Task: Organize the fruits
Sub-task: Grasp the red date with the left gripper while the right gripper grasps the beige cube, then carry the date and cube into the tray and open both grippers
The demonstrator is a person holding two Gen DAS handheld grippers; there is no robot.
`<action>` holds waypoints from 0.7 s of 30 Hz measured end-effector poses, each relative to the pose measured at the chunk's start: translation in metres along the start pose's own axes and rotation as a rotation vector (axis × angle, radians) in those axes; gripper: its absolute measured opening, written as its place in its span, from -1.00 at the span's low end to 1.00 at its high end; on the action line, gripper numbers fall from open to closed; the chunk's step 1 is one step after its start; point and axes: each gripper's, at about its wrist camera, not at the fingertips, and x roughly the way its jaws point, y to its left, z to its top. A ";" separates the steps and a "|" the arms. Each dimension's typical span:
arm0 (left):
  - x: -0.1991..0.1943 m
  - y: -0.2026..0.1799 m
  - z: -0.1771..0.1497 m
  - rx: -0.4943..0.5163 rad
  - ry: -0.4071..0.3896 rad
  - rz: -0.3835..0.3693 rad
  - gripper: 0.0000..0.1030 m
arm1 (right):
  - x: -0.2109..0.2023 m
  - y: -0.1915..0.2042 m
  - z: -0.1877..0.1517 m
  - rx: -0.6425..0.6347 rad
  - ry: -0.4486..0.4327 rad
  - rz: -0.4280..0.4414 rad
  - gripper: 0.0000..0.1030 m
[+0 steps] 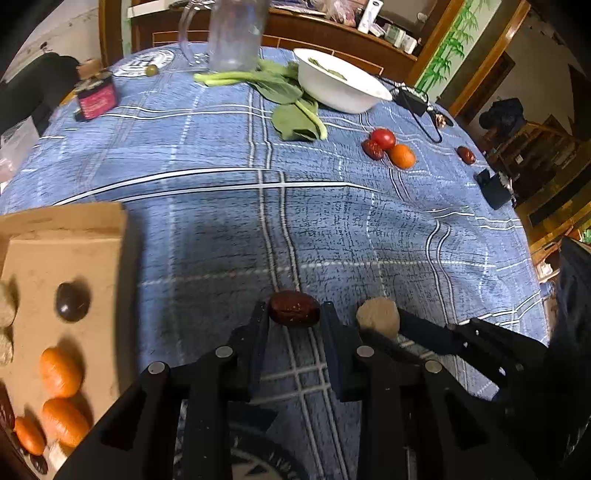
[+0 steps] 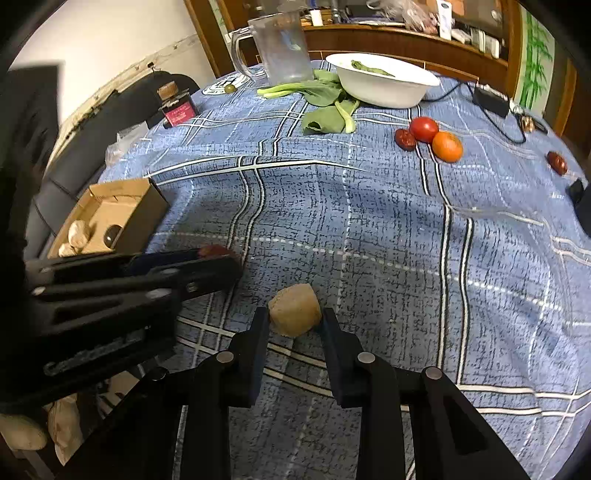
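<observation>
My left gripper point(image 1: 294, 314) is shut on a dark red date point(image 1: 294, 308), held above the blue checked tablecloth point(image 1: 221, 221). My right gripper point(image 2: 294, 319) is shut on a tan lumpy fruit point(image 2: 294, 310); the fruit also shows in the left wrist view point(image 1: 378, 315). The left gripper appears at the left of the right wrist view point(image 2: 221, 258). A cardboard box point(image 1: 62, 266) at the left holds orange fruits point(image 1: 61, 373), a dark round fruit point(image 1: 72, 301) and tan fruits. A tomato point(image 1: 383, 138), an orange fruit point(image 1: 402, 156) and a date point(image 1: 372, 149) lie together far right. Another date point(image 1: 466, 154) lies farther right.
A white bowl point(image 1: 340, 83) with leaves, loose green leaves point(image 1: 291, 107), a clear jug point(image 1: 232, 33), a pink-labelled bottle point(image 1: 96, 96) and a small green fruit point(image 1: 151, 70) stand at the far side. A black charger with cable point(image 1: 412, 99) and a black box point(image 1: 493, 188) lie right.
</observation>
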 end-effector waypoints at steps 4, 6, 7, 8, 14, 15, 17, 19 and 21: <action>-0.023 0.008 -0.009 -0.036 -0.027 -0.007 -0.48 | -0.012 0.005 0.000 0.001 -0.016 0.013 -0.41; -0.037 0.014 -0.015 -0.056 -0.045 -0.009 -0.47 | -0.018 0.010 -0.001 0.000 -0.022 0.021 -0.41; -0.044 0.017 -0.018 -0.064 -0.054 -0.006 -0.47 | -0.022 0.013 -0.002 -0.004 -0.026 0.027 -0.41; -0.051 0.020 -0.022 -0.072 -0.063 0.002 -0.47 | -0.024 0.015 -0.003 -0.007 -0.027 0.032 -0.41; -0.098 0.050 -0.055 -0.115 -0.120 0.087 -0.47 | -0.039 0.041 -0.011 -0.035 -0.028 0.076 -0.40; -0.106 0.058 -0.062 -0.129 -0.126 0.104 -0.47 | -0.041 0.048 -0.013 -0.044 -0.028 0.086 -0.40; -0.119 0.073 -0.078 -0.157 -0.130 0.137 -0.47 | -0.046 0.066 -0.018 -0.076 -0.026 0.110 -0.40; -0.128 0.087 -0.093 -0.182 -0.128 0.169 -0.47 | -0.051 0.088 -0.024 -0.119 -0.025 0.138 -0.40; -0.137 0.101 -0.109 -0.208 -0.120 0.206 -0.47 | -0.053 0.110 -0.030 -0.157 -0.018 0.170 -0.40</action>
